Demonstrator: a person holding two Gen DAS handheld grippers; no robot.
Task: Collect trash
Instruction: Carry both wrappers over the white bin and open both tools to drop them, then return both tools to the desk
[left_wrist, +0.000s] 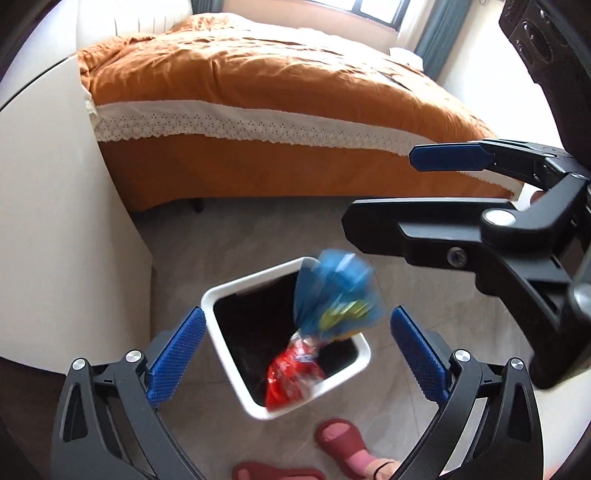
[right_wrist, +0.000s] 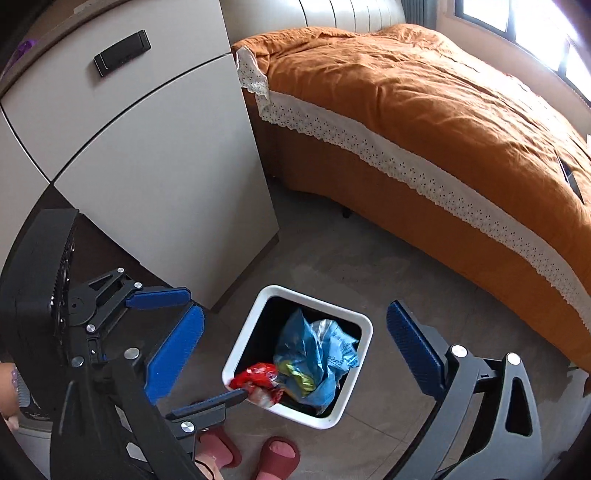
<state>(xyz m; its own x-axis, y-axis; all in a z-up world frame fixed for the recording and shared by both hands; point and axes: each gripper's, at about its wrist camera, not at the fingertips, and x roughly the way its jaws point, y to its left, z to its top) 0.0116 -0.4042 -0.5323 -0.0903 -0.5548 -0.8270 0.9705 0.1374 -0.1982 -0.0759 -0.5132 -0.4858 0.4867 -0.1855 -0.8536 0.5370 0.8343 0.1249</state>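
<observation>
A white square trash bin (left_wrist: 225, 295) with a black inside stands on the floor below both grippers; it also shows in the right wrist view (right_wrist: 364, 332). A blue wrapper (left_wrist: 334, 295), blurred, and a red wrapper (left_wrist: 291, 376) are in the air over the bin's mouth. In the right wrist view the blue wrapper (right_wrist: 317, 354) and red wrapper (right_wrist: 258, 376) sit at the bin's mouth. My left gripper (left_wrist: 297, 354) is open and empty above the bin; it also shows in the right wrist view (right_wrist: 192, 347). My right gripper (right_wrist: 295, 350) is open and empty; it also shows in the left wrist view (left_wrist: 380, 188).
A bed with an orange cover (left_wrist: 258, 92) and white lace trim stands behind the bin. A white cabinet (right_wrist: 147, 147) stands to the bin's left. The person's feet in red slippers (left_wrist: 340, 443) are on the grey tiled floor (right_wrist: 332, 258) near the bin.
</observation>
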